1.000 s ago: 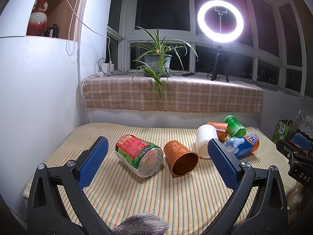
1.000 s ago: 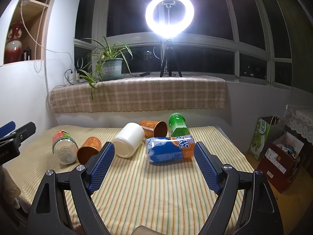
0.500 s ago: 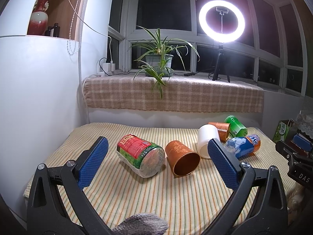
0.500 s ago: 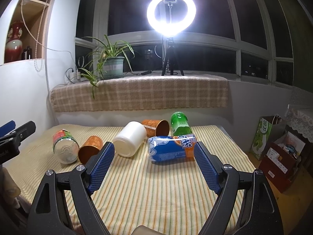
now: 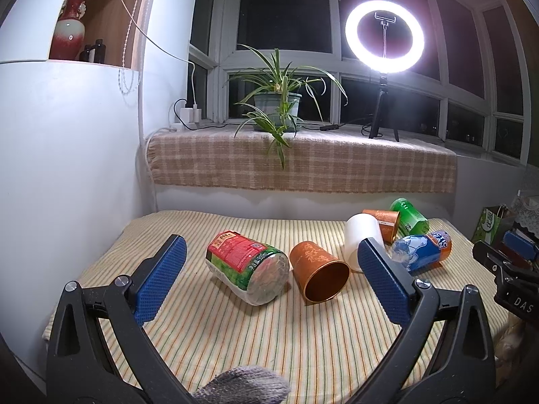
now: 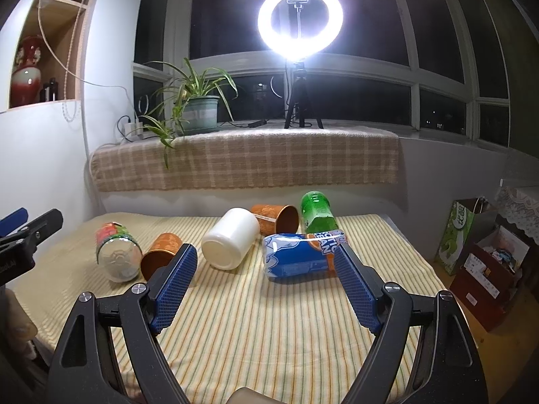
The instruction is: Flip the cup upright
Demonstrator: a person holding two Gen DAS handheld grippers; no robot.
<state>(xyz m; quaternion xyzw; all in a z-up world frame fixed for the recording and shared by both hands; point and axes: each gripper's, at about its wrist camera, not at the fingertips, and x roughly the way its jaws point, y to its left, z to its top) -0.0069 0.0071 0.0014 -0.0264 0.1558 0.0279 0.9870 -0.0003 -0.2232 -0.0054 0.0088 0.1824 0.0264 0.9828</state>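
Observation:
An orange cup (image 5: 318,274) lies on its side on the striped cloth, mouth toward me; it also shows in the right wrist view (image 6: 161,254). A second orange cup (image 5: 384,224) (image 6: 276,217) lies on its side further back. A white cup (image 5: 362,235) (image 6: 232,242) lies on its side between them. My left gripper (image 5: 269,269) is open and empty, just short of the near orange cup. My right gripper (image 6: 264,272) is open and empty, short of the white cup and a blue bottle (image 6: 299,257).
A red-and-green labelled bottle (image 5: 247,266) lies left of the near orange cup. A green bottle (image 6: 316,213) and the blue bottle (image 5: 421,252) lie at the right. The table (image 6: 269,330) ends at a wall below a sill with a plant (image 5: 278,107) and ring light (image 6: 299,20). Bags (image 6: 485,252) stand on the floor at right.
Both grippers have drifted slightly; the objects sit a little lower and right in the left view. Nothing was taken hold of and the jaws stay open.

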